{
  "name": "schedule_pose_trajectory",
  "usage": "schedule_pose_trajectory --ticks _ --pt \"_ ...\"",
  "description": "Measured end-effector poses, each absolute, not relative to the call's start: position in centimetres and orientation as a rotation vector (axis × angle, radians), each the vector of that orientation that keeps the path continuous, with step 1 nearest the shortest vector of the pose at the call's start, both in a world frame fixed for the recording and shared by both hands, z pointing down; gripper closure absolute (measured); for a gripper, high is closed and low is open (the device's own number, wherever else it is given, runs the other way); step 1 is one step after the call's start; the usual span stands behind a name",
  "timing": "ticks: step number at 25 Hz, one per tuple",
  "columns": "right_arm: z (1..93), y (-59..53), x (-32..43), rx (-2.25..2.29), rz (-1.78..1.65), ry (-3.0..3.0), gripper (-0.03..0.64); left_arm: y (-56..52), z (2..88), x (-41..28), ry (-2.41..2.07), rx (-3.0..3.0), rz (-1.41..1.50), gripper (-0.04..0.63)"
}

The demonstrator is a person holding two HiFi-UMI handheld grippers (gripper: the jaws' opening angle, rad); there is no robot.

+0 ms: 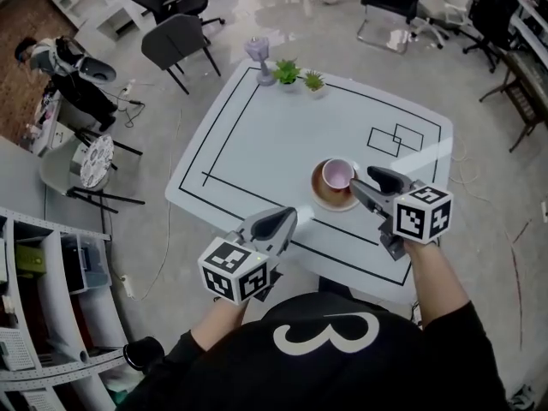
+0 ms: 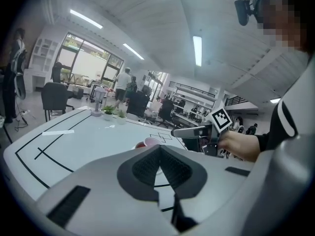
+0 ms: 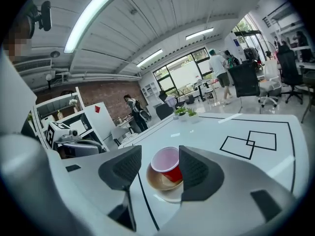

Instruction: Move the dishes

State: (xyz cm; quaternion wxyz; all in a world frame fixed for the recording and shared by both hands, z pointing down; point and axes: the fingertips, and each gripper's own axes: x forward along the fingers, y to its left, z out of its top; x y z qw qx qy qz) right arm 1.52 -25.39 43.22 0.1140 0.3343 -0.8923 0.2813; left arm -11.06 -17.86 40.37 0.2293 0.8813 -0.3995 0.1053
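One cup (image 1: pixel 337 174) is sitting on one plate (image 1: pixel 324 198) on the table (image 1: pixel 257 144). Two potted plants (image 1: pixel 287 73) (image 1: pixel 314 81) and one purple object (image 1: pixel 259 58) are lining its far edge.

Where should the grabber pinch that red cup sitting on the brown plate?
Probably across its side wall, just under the rim. The red cup stands upright, mouth up, on the brown plate, so the open right gripper could come in level from the person's side, one jaw on each side.
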Motion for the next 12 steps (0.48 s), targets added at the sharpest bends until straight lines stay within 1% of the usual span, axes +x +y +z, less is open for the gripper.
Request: schedule_pose_trajectory --ticks 7,12 --pt "47.0 -28.4 0.7 0.986 0.871 -2.536 0.412 -18.7 42.1 -11.2 -1.115 2.378 0.311 0.594" --pt "49.0 -29.0 0.0 0.988 0.876 -2.478 0.449 -19.2 42.7 -11.6 -1.128 2.360 0.321 0.594"
